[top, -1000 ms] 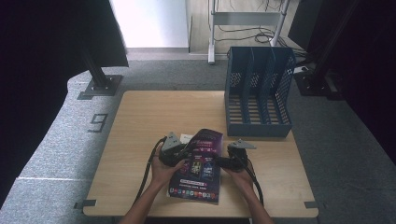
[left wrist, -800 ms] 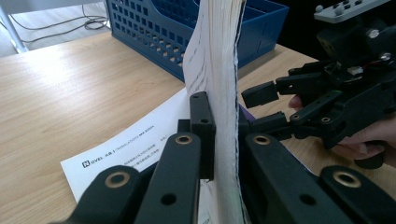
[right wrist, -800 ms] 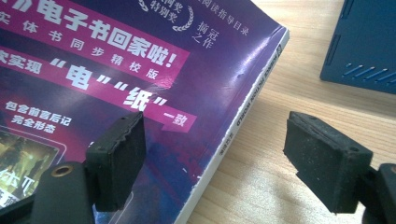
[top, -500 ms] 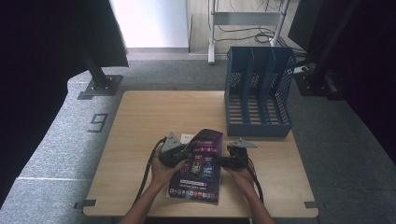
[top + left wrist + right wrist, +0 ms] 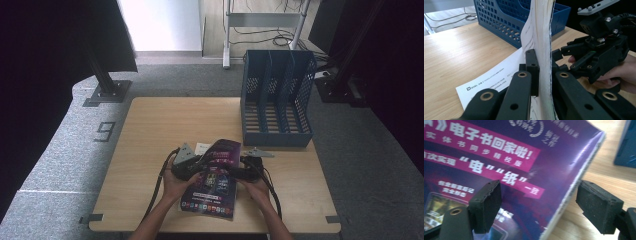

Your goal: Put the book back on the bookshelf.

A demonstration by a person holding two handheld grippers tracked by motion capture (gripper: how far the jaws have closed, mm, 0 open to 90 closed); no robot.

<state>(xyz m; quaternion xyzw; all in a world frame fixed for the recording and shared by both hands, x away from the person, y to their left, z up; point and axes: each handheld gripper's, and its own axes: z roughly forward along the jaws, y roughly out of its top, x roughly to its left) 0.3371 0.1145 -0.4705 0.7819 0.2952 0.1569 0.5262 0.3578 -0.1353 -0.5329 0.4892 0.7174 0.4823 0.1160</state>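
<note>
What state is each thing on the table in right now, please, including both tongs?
Purple magazine: far end lifted and bent upward, near end flat on the table.
Left tongs: shut on the magazine's raised edge.
Right tongs: open, jaws set either side of the magazine's edge, not pressing it.
White sheet: lying flat on the table beside the magazine.
Blue file rack: upright, its visible compartments empty.

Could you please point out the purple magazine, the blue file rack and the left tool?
purple magazine (image 5: 212, 187): high view, middle of its cover.
blue file rack (image 5: 276, 139): high view, its front wall.
left tool (image 5: 544, 72): left gripper view, between its fingertips.
</note>
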